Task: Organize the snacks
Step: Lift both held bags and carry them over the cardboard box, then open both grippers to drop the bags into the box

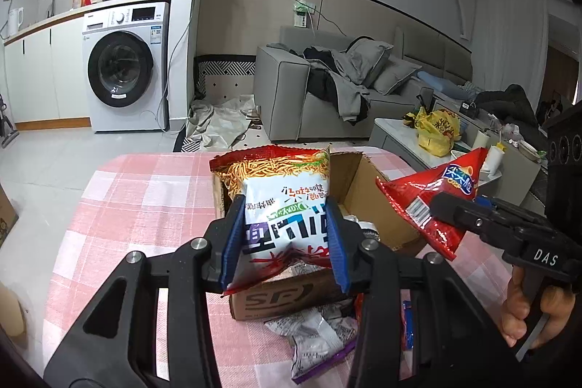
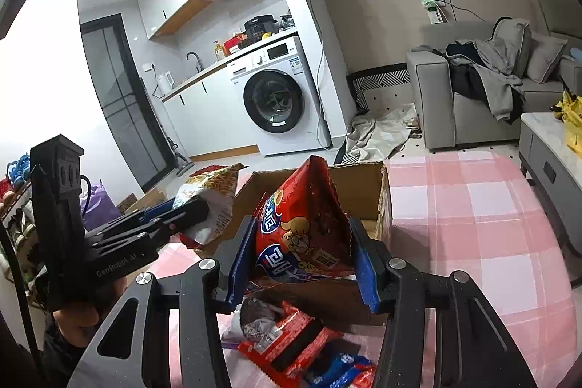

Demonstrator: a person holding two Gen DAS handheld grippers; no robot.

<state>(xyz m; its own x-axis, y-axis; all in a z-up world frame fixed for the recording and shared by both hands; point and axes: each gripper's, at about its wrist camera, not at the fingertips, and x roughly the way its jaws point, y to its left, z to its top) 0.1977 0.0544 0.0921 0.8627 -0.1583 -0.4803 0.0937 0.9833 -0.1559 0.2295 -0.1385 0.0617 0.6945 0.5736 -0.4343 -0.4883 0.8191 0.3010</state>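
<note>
With your left gripper [image 1: 283, 235] pinching the noodle-snack bag [image 1: 280, 202] and your right gripper [image 2: 302, 253] pinching the red chip bag [image 2: 302, 228], both above the open cardboard box [image 1: 363, 191], the puffy bags could collide or catch its flaps.

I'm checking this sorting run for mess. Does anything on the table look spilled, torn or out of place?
No spill shows. The cardboard box has a ragged upper edge. Loose packets lie in a heap on the pink checked cloth outside the box. Both held bags, noodle bag and red chip bag, look intact.
</note>
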